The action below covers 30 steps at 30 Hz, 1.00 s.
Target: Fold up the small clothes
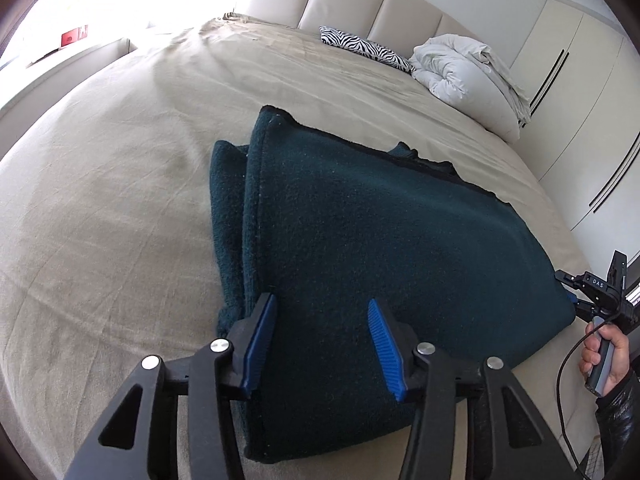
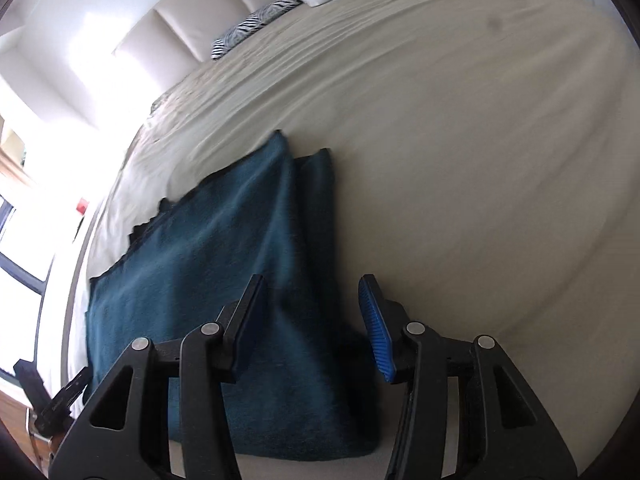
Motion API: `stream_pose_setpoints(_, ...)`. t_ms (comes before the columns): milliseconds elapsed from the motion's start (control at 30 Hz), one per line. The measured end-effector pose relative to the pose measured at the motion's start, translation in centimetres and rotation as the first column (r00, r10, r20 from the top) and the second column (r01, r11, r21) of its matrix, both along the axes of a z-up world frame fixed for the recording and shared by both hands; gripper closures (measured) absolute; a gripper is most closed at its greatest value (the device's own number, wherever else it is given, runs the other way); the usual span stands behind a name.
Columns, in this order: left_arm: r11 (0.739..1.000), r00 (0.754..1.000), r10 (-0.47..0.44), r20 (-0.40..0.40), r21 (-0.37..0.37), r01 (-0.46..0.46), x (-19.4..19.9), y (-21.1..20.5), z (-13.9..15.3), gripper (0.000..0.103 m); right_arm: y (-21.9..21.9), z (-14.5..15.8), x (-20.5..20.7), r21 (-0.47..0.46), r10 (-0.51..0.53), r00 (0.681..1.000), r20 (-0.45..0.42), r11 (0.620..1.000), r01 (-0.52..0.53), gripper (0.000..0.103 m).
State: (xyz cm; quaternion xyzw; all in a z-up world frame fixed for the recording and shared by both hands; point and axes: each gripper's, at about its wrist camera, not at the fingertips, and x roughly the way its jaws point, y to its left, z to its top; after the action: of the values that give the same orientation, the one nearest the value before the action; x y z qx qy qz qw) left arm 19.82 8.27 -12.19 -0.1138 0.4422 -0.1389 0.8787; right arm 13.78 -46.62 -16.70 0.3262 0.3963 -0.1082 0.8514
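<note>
Left wrist view. Nearest the lens, at the bottom of the frame, the left gripper is seen with its blue-padded jaws spread wide; nothing is clamped between them. The near edge of the dark teal garment lies under and between the jaws. The garment is spread across the centre of the frame on the beige bed sheet, with a narrower under-layer protruding along its left side and a ragged black-trimmed edge at its far side. At the right margin the right gripper is noted at the garment's corner, held by the person's hand; its opening cannot be judged from here. A zebra-print pillow and a bundled white duvet are recorded at upper right.

Right wrist view. At the bottom of the frame the right gripper is likewise seen wide open and holding nothing; its left jaw stands over the cloth, its right jaw over bare sheet. The garment occupies the lower left, with motion blur present.

Risks. Only the top layer may be caught if the jaws close shallowly, so that the protruding under-layer is left behind and the fold goes askew. The soft sheet may be pinched along with the cloth. Uneven lifting by the two tools could skew the edges.

Differences between views. The hand and the right tool's position at the corner are shown only by the left view; the right jaws' open state is shown only by the right view.
</note>
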Motion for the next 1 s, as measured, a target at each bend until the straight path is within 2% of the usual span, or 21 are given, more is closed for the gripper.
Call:
stream_pose_setpoints(33, 1.0, 1.0, 0.002, -0.002, -0.003, -0.002, -0.2, 0.1, 0.0, 0.054, -0.6, 0.0, -0.6, 0.023, -0.025, 1.0, 0.003, 0.999, 0.025, 0.058)
stream_pose_setpoints(100, 1.0, 1.0, 0.008, 0.0, 0.003, -0.008, -0.9, 0.2, 0.3, 0.054, -0.5, 1.1, -1.8, 0.003, -0.056, 0.998, 0.006, 0.998, 0.056, 0.057)
stream_pose_setpoints(200, 1.0, 0.999, 0.018, 0.042, 0.016, -0.019, -2.4, -0.6, 2.1, 0.054, 1.9, 3.3, -2.3, 0.092, 0.044, 0.993, 0.112, 0.994, -0.055, 0.054)
stream_pose_setpoints(267, 1.0, 0.996, -0.006, 0.09, -0.015, 0.007, -3.2, -1.8, 3.6, 0.052, 4.9, 4.7, -1.9, 0.162, 0.141, 0.969, 0.201, 0.971, -0.175, 0.054)
stream_pose_setpoints(300, 0.999, 0.995, -0.028, 0.098, -0.041, 0.032, -3.4, -2.7, 4.0, 0.048, 6.8, 4.9, -1.4, 0.199, 0.193, 0.954, 0.23, 0.95, -0.24, 0.054)
stream_pose_setpoints(367, 0.993, 0.993, -0.075, 0.088, -0.082, 0.082, -3.3, -4.6, 3.9, 0.047, 10.8, 4.2, -0.2, 0.283, 0.284, 0.927, 0.245, 0.894, -0.348, 0.054)
stream_pose_setpoints(433, 0.99, 0.991, -0.107, 0.075, -0.085, 0.113, -3.2, -6.3, 2.9, 0.047, 14.4, 2.5, 0.6, 0.372, 0.345, 0.906, 0.246, 0.829, -0.417, 0.054)
stream_pose_setpoints(500, 0.991, 0.994, -0.109, 0.017, -0.076, 0.109, -2.8, -7.2, 1.1, 0.047, 17.0, -0.1, 1.1, 0.455, 0.378, 0.901, 0.214, 0.777, -0.435, 0.054)
stream_pose_setpoints(567, 0.993, 0.994, -0.105, -0.016, -0.064, 0.104, -2.9, -6.9, -0.5, 0.051, 18.7, -2.8, 1.1, 0.495, 0.409, 0.899, 0.153, 0.756, -0.428, 0.054)
stream_pose_setpoints(600, 0.993, 0.994, -0.106, -0.018, -0.061, 0.105, -3.1, -6.4, -0.9, 0.058, 19.2, -3.8, 0.8, 0.494, 0.407, 0.904, 0.134, 0.763, -0.417, 0.056)
stream_pose_setpoints(667, 0.991, 0.994, -0.106, -0.024, -0.085, 0.103, -3.4, -5.1, -1.3, 0.064, 17.9, -4.8, 0.2, 0.52, 0.37, 0.916, 0.157, 0.757, -0.395, 0.07)
stream_pose_setpoints(733, 0.99, 0.994, -0.103, -0.028, -0.097, 0.1, -3.6, -3.9, -1.4, 0.067, 15.0, -5.1, -0.7, 0.549, 0.273, 0.947, 0.172, 0.771, -0.322, 0.071)
stream_pose_setpoints(800, 0.99, 0.995, -0.097, -0.029, -0.101, 0.094, -4.0, -2.9, -1.6, 0.074, 11.4, -5.0, -1.5, 0.538, 0.178, 0.968, 0.179, 0.806, -0.247, 0.071)
stream_pose_setpoints(833, 0.99, 0.995, -0.095, -0.03, -0.112, 0.091, -4.2, -2.4, -1.7, 0.074, 9.8, -4.9, -2.1, 0.524, 0.139, 0.973, 0.184, 0.824, -0.217, 0.071)
stream_pose_setpoints(1000, 0.989, 0.997, -0.071, -0.024, -0.132, 0.068, -5.8, -0.3, -1.6, 0.074, 3.5, -4.7, -5.4, 0.511, -0.014, 0.978, 0.208, 0.854, -0.097, 0.071)
